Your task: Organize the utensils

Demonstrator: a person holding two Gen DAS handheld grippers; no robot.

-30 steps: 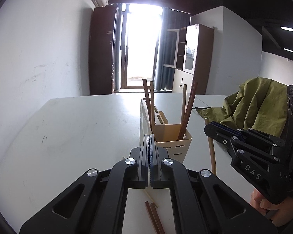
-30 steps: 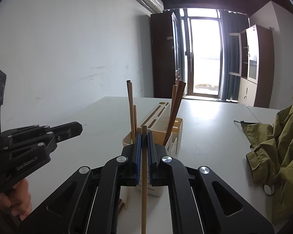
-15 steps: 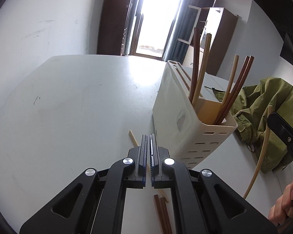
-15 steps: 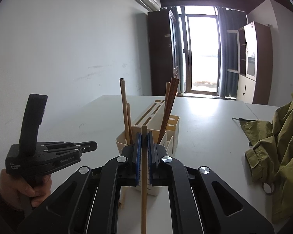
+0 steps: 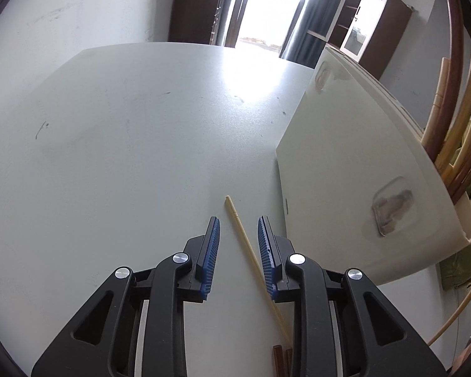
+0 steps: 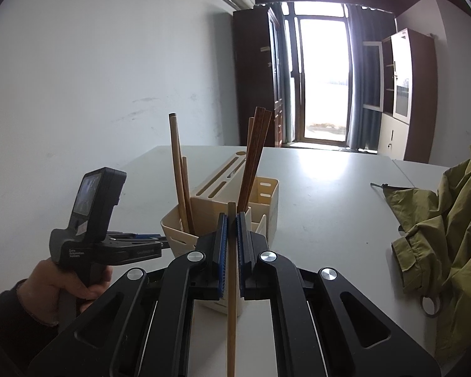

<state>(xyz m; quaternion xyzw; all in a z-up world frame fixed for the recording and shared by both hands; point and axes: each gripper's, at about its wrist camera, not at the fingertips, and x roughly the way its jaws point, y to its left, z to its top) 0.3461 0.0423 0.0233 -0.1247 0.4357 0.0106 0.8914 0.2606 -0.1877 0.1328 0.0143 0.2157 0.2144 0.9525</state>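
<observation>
Where shut before, left hand-held gripper (image 5: pixel 238 220) agape.

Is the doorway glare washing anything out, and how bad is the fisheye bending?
Left wrist view: glare whitens the white table behind the pale wooden chopstick; the cream plastic utensil holder bows strongly. Right wrist view: doorway blown out, tan chopstick sharp.
</observation>
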